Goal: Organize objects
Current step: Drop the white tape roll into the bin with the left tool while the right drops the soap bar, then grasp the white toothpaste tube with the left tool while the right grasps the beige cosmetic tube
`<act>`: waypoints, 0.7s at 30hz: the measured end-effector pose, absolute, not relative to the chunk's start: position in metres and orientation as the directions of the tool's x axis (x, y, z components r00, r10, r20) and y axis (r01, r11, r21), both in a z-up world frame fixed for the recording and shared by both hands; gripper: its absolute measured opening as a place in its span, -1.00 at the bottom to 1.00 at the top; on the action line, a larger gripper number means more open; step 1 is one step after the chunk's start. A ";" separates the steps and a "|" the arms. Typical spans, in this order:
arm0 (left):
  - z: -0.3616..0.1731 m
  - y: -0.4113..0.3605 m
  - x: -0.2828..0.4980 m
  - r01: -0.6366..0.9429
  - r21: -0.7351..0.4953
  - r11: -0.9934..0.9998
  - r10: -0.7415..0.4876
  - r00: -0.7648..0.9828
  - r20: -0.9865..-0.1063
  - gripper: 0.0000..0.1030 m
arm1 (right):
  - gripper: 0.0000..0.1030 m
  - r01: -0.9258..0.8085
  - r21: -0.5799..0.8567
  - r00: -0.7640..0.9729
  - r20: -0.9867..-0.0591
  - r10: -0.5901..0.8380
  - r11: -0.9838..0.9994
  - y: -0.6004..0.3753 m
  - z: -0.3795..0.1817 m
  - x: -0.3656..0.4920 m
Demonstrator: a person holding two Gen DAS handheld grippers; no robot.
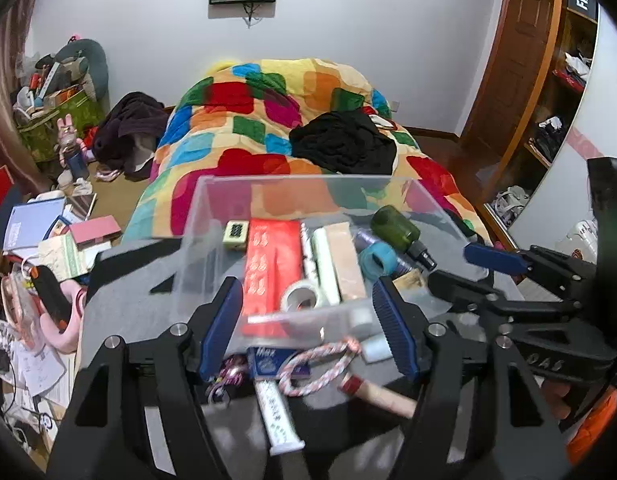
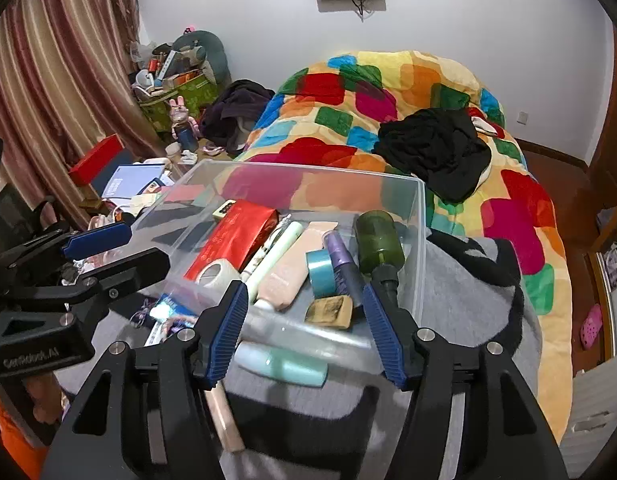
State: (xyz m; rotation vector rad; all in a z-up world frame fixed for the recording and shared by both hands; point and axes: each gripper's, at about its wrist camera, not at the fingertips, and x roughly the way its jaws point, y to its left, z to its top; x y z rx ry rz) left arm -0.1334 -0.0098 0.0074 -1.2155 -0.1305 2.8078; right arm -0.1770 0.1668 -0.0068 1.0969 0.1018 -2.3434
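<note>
green bottle (image 2: 378,242) lying, nozzle toward camera

Both my wrist views are evenly and fairly brightly lit by soft indoor light, the white wall (image 1: 348,40) pale and nearly shadowless, with faint glare on the clear walls of the plastic bin (image 2: 404,216). The fisheye bends the room hard, bowing the wooden door frame (image 1: 548,60) and curtain (image 2: 48,80), with black vignette in the corners. Close things smear: the tube (image 1: 278,416) and the pale bottle (image 2: 284,364) near my claws are blurred, while the bed (image 2: 388,92) is sharp.
</note>
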 end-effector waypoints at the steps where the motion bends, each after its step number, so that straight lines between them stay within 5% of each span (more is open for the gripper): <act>1: 0.005 -0.013 -0.129 -0.035 -0.111 -0.993 0.105 -0.679 -0.727 0.30 | 0.11 0.508 0.156 -0.518 -0.730 -0.446 -0.847 0.167 -0.007 -0.174; 8: -0.021 -0.026 -0.098 -0.002 -0.111 -0.994 0.087 -0.642 -0.762 0.28 | 0.12 0.536 0.143 -0.496 -0.744 -0.447 -0.832 0.169 -0.019 -0.147; 17: -0.068 -0.025 -0.089 0.015 -0.127 -0.992 0.099 -0.541 -0.835 -0.16 | 0.11 0.602 0.160 -0.386 -0.799 -0.461 -0.782 0.149 -0.056 -0.123; 19: -0.072 -0.023 -0.091 0.025 -0.105 -0.994 0.073 -0.553 -0.830 -0.21 | 0.02 0.612 0.179 -0.344 -0.817 -0.463 -0.770 0.141 -0.068 -0.124; 21: -0.072 -0.019 -0.092 0.034 -0.082 -0.996 0.049 -0.559 -0.828 -0.46 | -0.23 0.614 0.174 -0.333 -0.827 -0.452 -0.770 0.138 -0.075 -0.124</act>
